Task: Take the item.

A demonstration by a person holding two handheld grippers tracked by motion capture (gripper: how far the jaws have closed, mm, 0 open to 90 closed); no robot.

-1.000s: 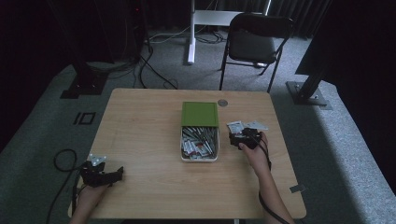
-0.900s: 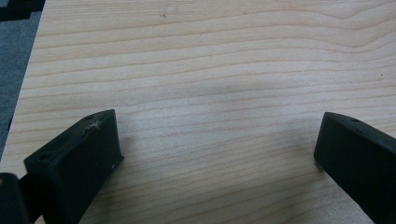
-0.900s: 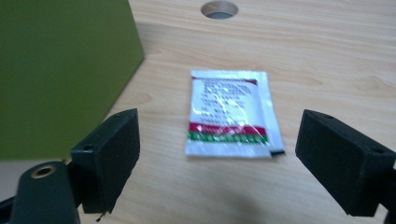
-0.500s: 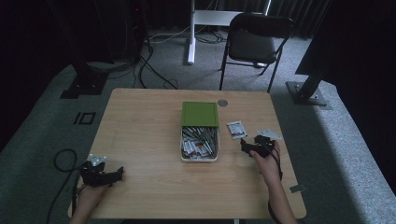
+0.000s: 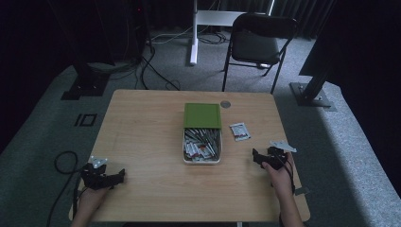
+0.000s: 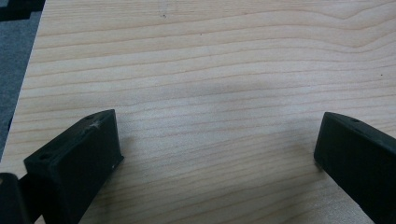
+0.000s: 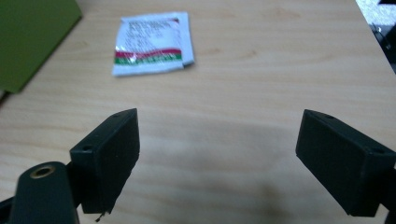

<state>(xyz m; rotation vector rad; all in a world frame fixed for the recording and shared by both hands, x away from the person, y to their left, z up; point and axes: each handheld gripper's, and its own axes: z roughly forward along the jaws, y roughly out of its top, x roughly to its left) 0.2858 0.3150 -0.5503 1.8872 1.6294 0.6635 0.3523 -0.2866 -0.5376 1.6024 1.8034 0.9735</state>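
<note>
1. Spanning the scene: wooden table [image 5: 142, 127], bare grain under both tools, no clutter near its front edge.
2. Standing at table centre: white box [image 5: 202, 147] of small packets, its green lid [image 5: 202, 115] resting at the far end, leaving the near half uncovered.
3. Resting at the near left corner: left tool [image 5: 102, 177], jaws spread wide in the left gripper view, nothing between them, well apart from the box.
4. Hovering low at the right side: right tool [image 7: 217, 154], jaws spread wide and empty, aimed toward the packet yet clearly short of it.
5. Lying flat between box and right tool: white sachet with red and green band [image 7: 152, 43], just right of the lid's near corner, apparently two overlapping, one edge peeking out behind.
6. Judged step: reaching for the sachet. Best done by advancing the right tool low and level, centring the sachet between the jaws, tipping one jaw under a free edge, and closing only once both layers are inside; risk of sliding the flat sachet along the smooth wood instead of lifting it.
</note>
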